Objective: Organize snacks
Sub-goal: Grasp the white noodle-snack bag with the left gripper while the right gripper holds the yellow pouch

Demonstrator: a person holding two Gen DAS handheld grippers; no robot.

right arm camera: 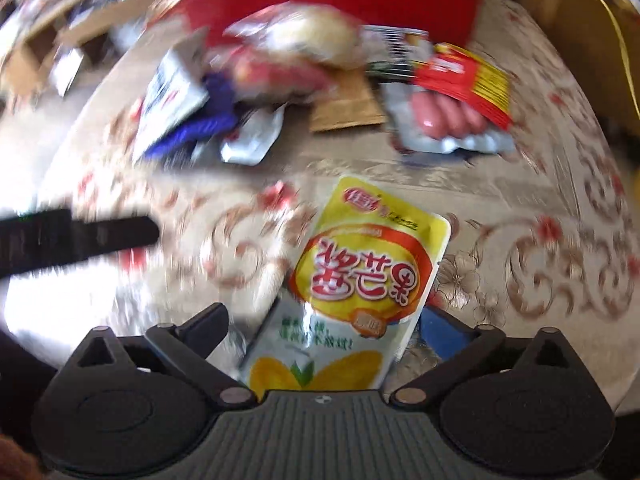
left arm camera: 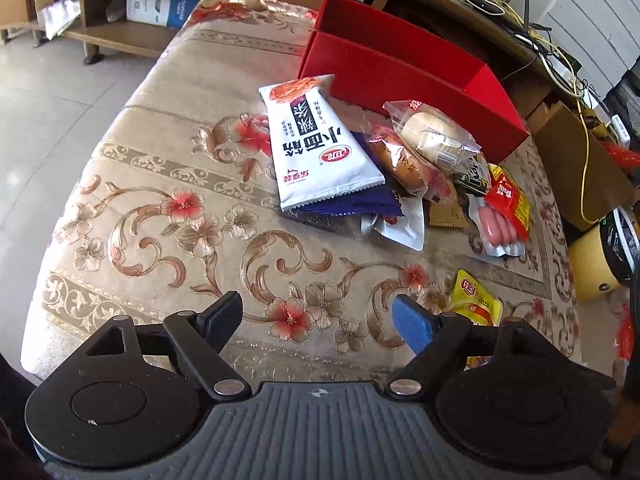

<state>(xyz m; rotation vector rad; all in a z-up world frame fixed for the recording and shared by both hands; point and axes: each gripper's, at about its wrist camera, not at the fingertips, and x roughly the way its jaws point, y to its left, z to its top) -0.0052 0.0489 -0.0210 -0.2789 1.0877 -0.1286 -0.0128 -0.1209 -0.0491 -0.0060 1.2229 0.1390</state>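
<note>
Yellow pouch lies near you between your right gripper's spread jaws, unpinched, likely for lifting toward the far red box; left gripper apart, empty.

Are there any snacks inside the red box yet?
No. The red box looks empty, and the snack packets, like the white packet, lie on the table beside it.

We see a floral tablecloth, beyond its far edge a wooden shelf unit holding a white and blue box, tiled floor left of the cloth, tangled cables and a cardboard box to its right
</note>
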